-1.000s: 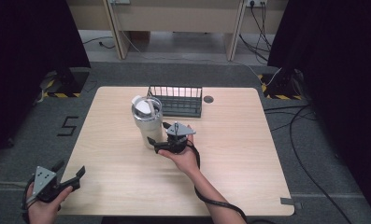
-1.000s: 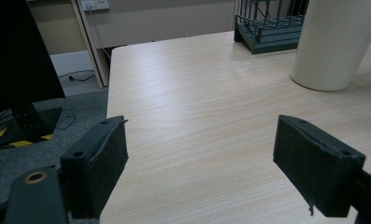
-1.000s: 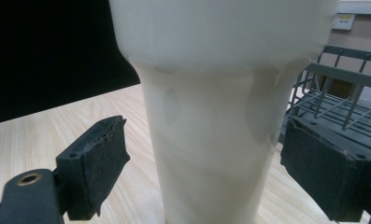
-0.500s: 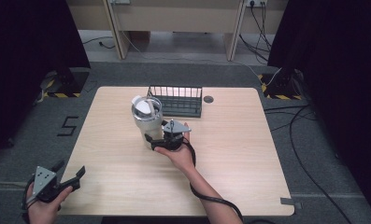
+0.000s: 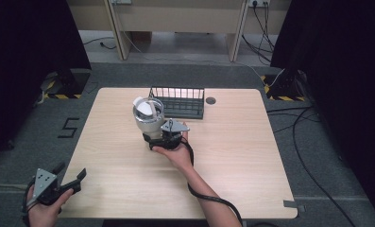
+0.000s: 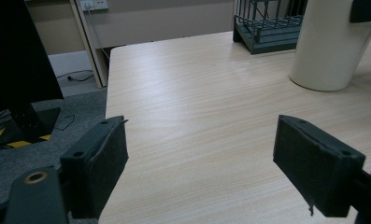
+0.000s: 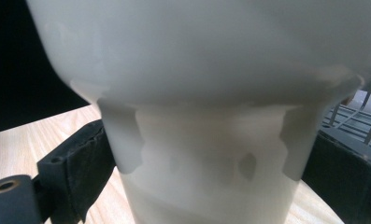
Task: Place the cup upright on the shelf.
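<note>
A tall white vessel (image 5: 149, 118) with a grey top and a raised lid stands upright on the table (image 5: 251, 156), just in front of a dark wire basket (image 5: 178, 101). My right gripper (image 5: 155, 140) is at the vessel's foot, open, one black jaw on either side of the white body (image 7: 206, 140); I cannot tell whether the pads touch it. My left gripper (image 5: 72, 171) is held off the table's front left corner, open and holding nothing. From the left gripper view (image 6: 199, 154) the vessel's base (image 6: 330, 46) and the basket (image 6: 267, 28) lie far ahead.
A small dark round disc (image 5: 210, 100) lies right of the basket near the far edge. The right gripper's cable (image 5: 208, 198) trails along the forearm. Grey floor with yellow-black striped stands (image 5: 57, 87) surrounds the table. Bare wood spreads right and front.
The right gripper has moved up and left to the vessel, so its jaws now flank the base. The left gripper has stayed put.
</note>
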